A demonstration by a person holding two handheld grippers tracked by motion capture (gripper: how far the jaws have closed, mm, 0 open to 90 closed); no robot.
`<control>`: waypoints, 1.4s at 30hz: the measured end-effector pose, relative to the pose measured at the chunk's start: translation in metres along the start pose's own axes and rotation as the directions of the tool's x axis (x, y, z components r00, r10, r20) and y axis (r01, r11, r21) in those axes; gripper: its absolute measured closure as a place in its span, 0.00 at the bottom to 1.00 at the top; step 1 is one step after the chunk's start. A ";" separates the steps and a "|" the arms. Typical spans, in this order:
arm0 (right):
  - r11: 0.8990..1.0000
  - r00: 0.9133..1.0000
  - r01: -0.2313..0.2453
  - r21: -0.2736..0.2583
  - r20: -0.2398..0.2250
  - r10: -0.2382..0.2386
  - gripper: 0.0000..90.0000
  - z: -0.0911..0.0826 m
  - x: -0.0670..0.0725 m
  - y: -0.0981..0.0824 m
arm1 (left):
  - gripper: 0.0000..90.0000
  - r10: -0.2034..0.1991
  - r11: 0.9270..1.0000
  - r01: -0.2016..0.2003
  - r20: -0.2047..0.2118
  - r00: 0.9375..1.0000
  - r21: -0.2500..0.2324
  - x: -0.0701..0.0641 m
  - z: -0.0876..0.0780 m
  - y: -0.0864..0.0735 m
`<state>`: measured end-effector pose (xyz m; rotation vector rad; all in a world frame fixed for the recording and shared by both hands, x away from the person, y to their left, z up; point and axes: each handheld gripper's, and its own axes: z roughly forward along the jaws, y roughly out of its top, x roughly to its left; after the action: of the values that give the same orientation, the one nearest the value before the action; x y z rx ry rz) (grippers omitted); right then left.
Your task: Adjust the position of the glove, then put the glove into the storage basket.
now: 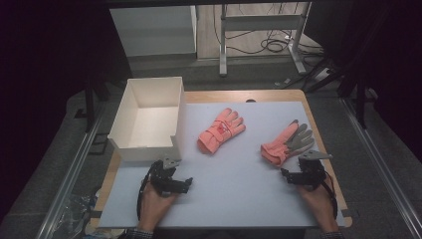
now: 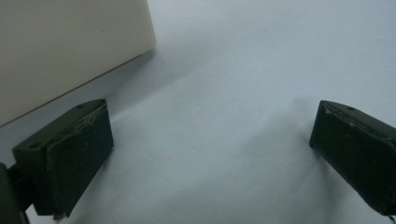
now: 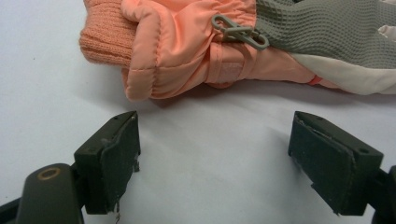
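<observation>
Two salmon-pink gloves lie on the pale mat. One glove (image 1: 221,130) rests back-up at the middle. The other glove (image 1: 286,143) lies at the right with its grey palm up; in the right gripper view its cuff (image 3: 187,51) and a grey clip (image 3: 239,32) sit just beyond the jaws. My right gripper (image 1: 291,175) stands open a little short of that cuff, nothing between its jaws. My left gripper (image 1: 175,173) is open too, low over bare mat beside the near corner of the white box (image 1: 149,117), whose wall (image 2: 65,46) shows close by.
The white box is open-topped and holds nothing I can see. The mat (image 1: 234,179) covers a wooden table (image 1: 318,127). Metal rails run along both sides of the table, and a white frame with cables stands behind it.
</observation>
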<state>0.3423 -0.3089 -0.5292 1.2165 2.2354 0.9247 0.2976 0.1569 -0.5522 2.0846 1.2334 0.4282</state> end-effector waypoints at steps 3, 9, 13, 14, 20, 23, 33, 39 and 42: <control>1.000 1.000 0.000 0.001 -0.001 0.000 0.19 0.000 0.000 0.000 | 0.00 0.001 1.000 -0.001 0.000 1.000 0.000 0.000 0.000 0.000; 1.000 1.000 -0.001 0.003 -0.002 0.001 0.19 0.000 0.000 0.000 | 0.00 0.006 1.000 -0.006 -0.001 1.000 0.004 0.000 0.000 0.000; 1.000 1.000 -0.002 0.004 -0.003 0.002 0.19 0.000 -0.001 0.000 | 0.00 0.006 1.000 -0.006 -0.001 1.000 0.004 0.000 0.000 0.000; 1.000 1.000 -0.002 0.004 -0.003 0.002 0.19 0.000 -0.001 0.000 | 0.00 0.006 1.000 -0.006 0.000 1.000 0.004 0.000 0.000 0.000; 1.000 1.000 -0.002 0.005 -0.004 0.002 0.19 0.000 -0.001 0.001 | 0.00 0.006 1.000 -0.006 0.000 1.000 0.004 0.000 0.000 0.000; 1.000 1.000 -0.005 0.004 -0.006 0.005 0.19 -0.001 -0.001 0.001 | 0.00 0.006 1.000 -0.006 0.000 1.000 0.004 0.000 0.000 0.000; 0.999 0.999 -0.038 0.012 -0.007 0.038 0.31 -0.009 -0.006 0.001 | 0.00 0.006 1.000 -0.006 0.000 1.000 0.004 0.000 0.000 0.000; 0.997 0.997 -0.074 -0.006 -0.025 0.074 0.40 -0.018 -0.012 0.005 | 0.00 0.007 1.000 -0.007 0.000 1.000 0.004 0.000 0.000 0.000; 0.996 0.995 -0.088 -0.010 -0.041 0.087 0.44 -0.021 -0.013 0.009 | 0.00 0.007 1.000 -0.007 0.000 1.000 0.004 0.000 0.000 0.000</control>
<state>0.3409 -0.3241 -0.5081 1.3106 2.2202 1.0030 0.2975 0.1574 -0.5520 2.0928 1.2289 0.4292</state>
